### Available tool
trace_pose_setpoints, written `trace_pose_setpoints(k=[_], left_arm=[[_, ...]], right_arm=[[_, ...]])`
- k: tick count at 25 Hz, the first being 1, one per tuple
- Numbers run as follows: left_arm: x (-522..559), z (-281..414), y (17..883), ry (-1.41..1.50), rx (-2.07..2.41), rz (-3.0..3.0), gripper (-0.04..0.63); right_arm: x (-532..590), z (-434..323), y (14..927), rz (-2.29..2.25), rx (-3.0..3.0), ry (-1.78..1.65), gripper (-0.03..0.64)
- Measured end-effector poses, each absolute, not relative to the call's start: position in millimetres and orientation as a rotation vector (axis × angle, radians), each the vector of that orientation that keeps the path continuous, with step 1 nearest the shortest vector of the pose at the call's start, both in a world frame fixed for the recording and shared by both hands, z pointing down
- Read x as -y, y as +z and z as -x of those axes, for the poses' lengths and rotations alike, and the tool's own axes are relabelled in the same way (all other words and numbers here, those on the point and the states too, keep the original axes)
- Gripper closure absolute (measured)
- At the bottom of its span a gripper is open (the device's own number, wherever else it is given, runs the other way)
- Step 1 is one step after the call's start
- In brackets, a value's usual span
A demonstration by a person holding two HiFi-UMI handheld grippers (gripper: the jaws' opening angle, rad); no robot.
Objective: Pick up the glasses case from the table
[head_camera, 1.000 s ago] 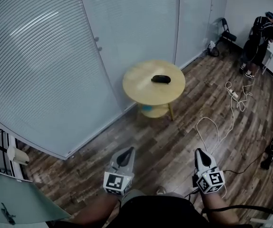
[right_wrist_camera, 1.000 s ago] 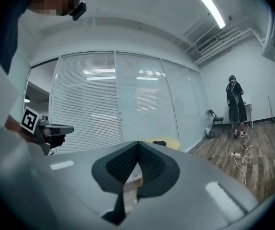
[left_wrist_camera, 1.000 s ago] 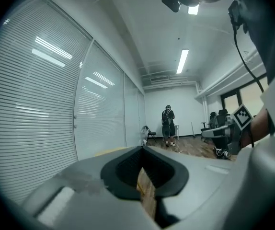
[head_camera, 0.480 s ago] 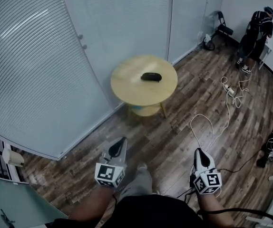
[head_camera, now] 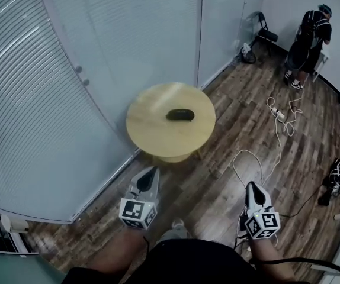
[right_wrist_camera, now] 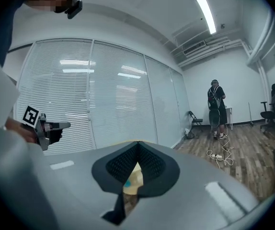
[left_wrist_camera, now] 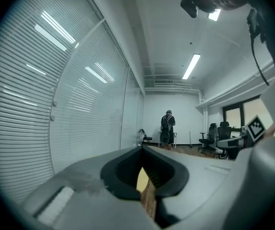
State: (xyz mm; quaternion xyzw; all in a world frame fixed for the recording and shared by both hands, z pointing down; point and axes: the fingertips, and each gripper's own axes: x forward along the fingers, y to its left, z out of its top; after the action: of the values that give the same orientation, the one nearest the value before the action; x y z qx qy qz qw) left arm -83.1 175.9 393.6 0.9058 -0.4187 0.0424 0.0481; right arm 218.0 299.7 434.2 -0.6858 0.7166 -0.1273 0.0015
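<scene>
Open floor (head_camera: 208,182) before table (head_camera: 152,129); cables (head_camera: 279,116) lie right.

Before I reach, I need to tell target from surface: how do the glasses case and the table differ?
The glasses case is dark and oblong; the table is pale wood and round. The case is small; the table is far broader and carries it. Shared: both lie ahead of the left gripper and right gripper, untouched.

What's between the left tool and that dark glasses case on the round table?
In the head view, only bare wooden floor and bare tabletop separate the left tool from the glasses case.
</scene>
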Motion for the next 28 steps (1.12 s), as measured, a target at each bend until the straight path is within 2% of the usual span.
trace_pose_setpoints(k=[13,22,25,28], left_arm=[[-31,83,411,0.137,1.332,-2.756,0.592],[86,102,424,0.196,1.508,-2.635,0.592],[127,93,442,0.209,1.573,-2.593,0.592],[167,72,424,0.23,1.617,-2.568,0.592]], right_arm=[[-146,-220,419,2.182,-2.286,-0.307,0.609],[33,-189,455,1.956,-2.514,-0.398,0.609],[94,-200,473,1.889,-2.588,-0.408,0.609],[146,-212,457,1.813,-2.65,-0.452,0.609]])
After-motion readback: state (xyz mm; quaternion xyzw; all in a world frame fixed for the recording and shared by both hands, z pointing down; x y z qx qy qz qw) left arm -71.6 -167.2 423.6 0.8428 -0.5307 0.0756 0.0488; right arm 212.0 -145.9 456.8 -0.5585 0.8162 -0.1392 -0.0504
